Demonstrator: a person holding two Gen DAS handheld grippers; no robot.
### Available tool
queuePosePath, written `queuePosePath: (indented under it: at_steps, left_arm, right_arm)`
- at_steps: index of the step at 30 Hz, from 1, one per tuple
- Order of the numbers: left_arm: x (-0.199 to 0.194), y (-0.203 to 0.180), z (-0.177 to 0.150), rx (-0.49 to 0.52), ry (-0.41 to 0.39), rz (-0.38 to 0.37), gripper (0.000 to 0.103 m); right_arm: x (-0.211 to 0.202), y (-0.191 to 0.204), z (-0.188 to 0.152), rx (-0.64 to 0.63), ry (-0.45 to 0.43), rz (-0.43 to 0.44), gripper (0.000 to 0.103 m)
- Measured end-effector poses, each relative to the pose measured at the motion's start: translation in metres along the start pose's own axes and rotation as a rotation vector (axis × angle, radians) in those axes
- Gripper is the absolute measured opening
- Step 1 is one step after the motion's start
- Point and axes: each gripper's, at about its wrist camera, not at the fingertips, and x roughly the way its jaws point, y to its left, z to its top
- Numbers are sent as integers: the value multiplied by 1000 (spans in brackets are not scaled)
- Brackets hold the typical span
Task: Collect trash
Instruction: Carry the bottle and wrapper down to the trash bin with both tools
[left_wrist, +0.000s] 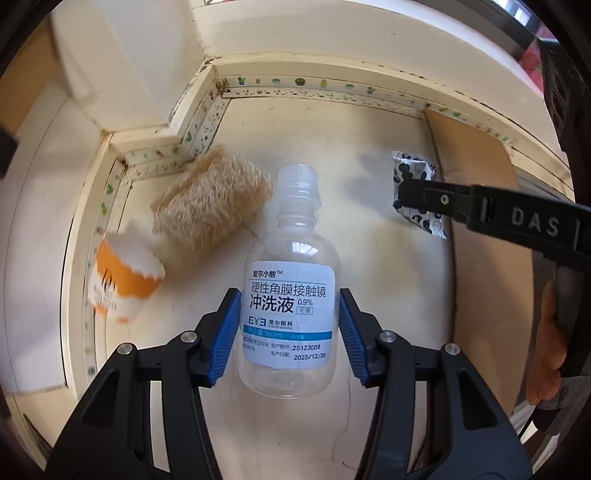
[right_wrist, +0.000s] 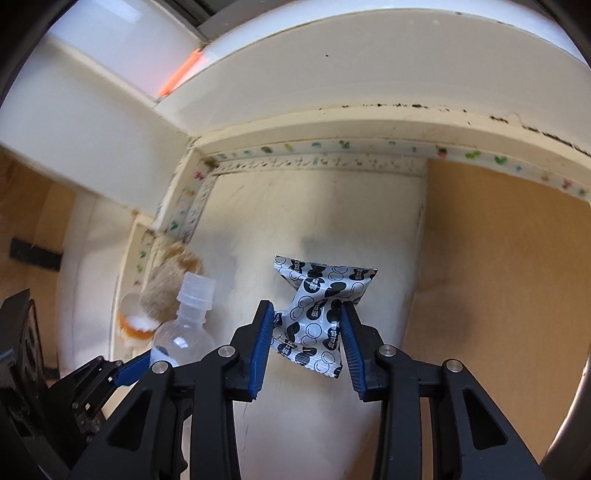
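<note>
So I've got both grippers pointing steeply down at the counter. Left gripper (left_wrist: 288, 325) is clamped on the clear bottle (left_wrist: 291, 295), right gripper (right_wrist: 306, 336) pinching the spotted wrapper (right_wrist: 317, 306).

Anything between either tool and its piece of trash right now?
Nothing visible. The left tool already has the clear plastic bottle with the white label between its blue pads, and the right tool has the crumpled silver wrapper with black print between its own. The furry tan block and orange-and-white paper cup lie off to the side.
</note>
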Motion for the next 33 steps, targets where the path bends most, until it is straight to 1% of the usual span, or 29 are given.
queuePosePath:
  at_steps: [4,6,9,13,17,20,23,27,31,32,33]
  left_arm:
    - [-35,-2,-35,16,-25,-26,49]
    - [-46,-2,-49,27,-37,-41,49]
    - [-74,-3,-81,44,-55,-57,49]
    - [-95,-8,-113,73,-80,-83,49]
    - [-125,-15,-167,109,-100,-121,49]
    - [-141,-17,-208,130,-103,-143,49]
    - [-151,-20,-249,152,-105,-154,49]
    - [-156,-18,-312,171,-87,-180,49]
    - [-153,-16,-368,192,-78,-183,49]
    - [-153,-15,-383,194,-77,-184,49]
    - [-151,-14,-401,193,-72,-193,49]
  right_arm:
    - [-26,9,-32,-21,-14,28,36]
    - [-45,15,-55,-27,-27,43,36]
    - [-70,22,-88,-35,-45,53,36]
    - [-105,33,-142,-39,-70,71,36]
    - [-136,48,-204,-30,-98,85,36]
    - [-154,62,-258,-24,-114,85,36]
    - [-162,76,-307,-22,-126,79,36]
    - [-164,92,-380,-12,-126,66,36]
    - [-152,97,-446,6,-104,60,36]
    - [-148,99,-467,10,-93,52,36]
    - [-145,99,-484,11,-83,45,36]
